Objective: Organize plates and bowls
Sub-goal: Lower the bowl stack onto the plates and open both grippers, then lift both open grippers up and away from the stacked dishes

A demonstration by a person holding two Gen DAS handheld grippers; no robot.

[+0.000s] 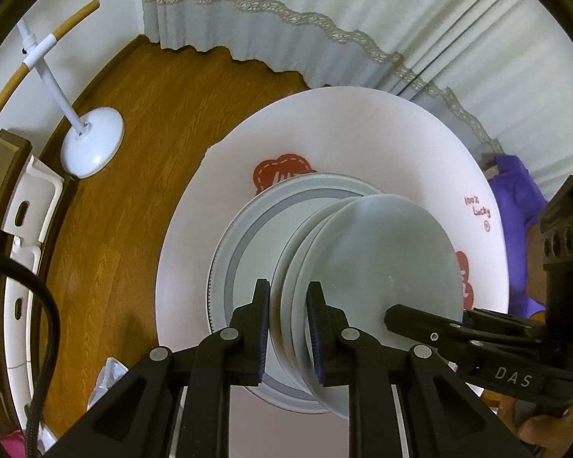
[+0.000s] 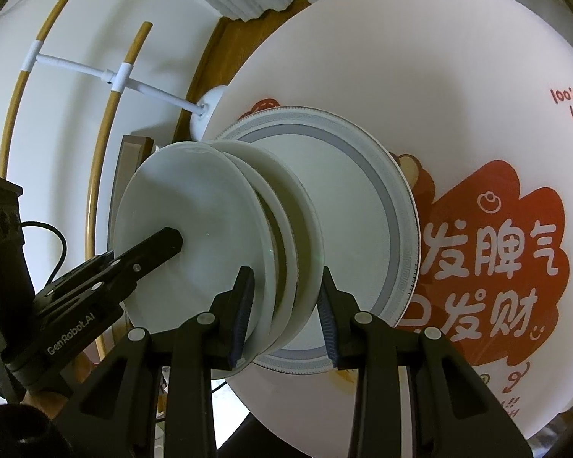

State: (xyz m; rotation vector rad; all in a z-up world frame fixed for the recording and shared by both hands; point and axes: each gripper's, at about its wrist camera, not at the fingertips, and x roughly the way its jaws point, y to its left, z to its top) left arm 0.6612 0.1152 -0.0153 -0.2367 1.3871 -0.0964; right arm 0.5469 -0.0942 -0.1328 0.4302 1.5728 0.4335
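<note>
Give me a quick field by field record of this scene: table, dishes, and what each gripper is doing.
surface: round white table with red print
base dish: grey-banded plate lying on table
held dishes: stack of white plates above banded plate
left gripper: shut on stack's rim
right gripper: shut on stack's opposite rim
background: white stand, curtain

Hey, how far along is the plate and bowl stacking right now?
Done: the patterned plate lies flat on the round table. In hand: both grippers, left and right, grip a stack of white dishes by the rims, held over that plate. Left: setting the stack down and letting go.
</note>
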